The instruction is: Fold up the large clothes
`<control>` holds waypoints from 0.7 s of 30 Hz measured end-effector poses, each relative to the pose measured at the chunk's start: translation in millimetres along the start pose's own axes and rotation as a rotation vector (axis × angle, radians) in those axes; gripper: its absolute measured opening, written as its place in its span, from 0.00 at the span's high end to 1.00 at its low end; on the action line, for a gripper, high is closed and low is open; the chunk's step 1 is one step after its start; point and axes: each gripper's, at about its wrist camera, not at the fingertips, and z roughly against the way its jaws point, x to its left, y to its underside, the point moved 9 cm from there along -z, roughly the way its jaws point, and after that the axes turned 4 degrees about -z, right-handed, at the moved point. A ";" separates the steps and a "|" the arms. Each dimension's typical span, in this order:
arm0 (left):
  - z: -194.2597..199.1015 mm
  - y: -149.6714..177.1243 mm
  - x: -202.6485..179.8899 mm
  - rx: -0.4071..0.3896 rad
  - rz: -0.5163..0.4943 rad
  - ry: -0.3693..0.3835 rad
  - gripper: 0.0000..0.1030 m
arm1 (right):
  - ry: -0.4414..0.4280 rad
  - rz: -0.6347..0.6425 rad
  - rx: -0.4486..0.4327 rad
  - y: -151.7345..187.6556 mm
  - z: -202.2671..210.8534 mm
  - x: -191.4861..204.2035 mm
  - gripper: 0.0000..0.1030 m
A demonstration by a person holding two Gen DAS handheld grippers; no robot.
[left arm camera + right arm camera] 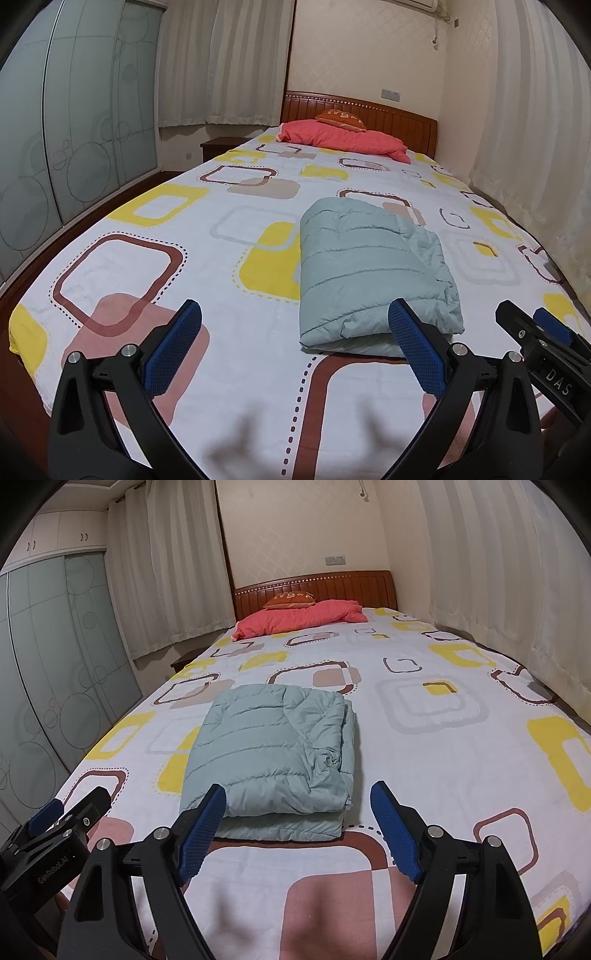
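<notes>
A pale green quilted jacket (pixel 373 273) lies folded into a thick rectangle on the bed; it also shows in the right wrist view (pixel 273 753). My left gripper (pixel 295 325) is open and empty, held above the sheet just short of the jacket's near edge, with its right fingertip in front of the jacket's near corner. My right gripper (pixel 299 805) is open and empty, straddling the jacket's near right corner from in front. The right gripper shows at the edge of the left wrist view (pixel 532 325), and the left gripper in the right wrist view (pixel 70 812).
The bed (pixel 461 775) has a white sheet with yellow, brown and pink squares. A pink duvet (pixel 299 620) and an orange cushion (pixel 291 600) lie by the wooden headboard (pixel 351 587). Frosted wardrobe doors (pixel 55 147) stand left, curtains (pixel 498 572) right.
</notes>
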 end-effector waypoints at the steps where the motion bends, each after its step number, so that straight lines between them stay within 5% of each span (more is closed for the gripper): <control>1: 0.1 -0.1 0.0 0.001 0.002 0.000 0.02 | -0.001 -0.001 0.000 0.1 -0.1 -0.1 0.23; 21: -1.4 2.4 0.0 0.015 0.010 0.011 0.02 | -0.001 0.001 0.002 0.1 0.4 0.7 0.23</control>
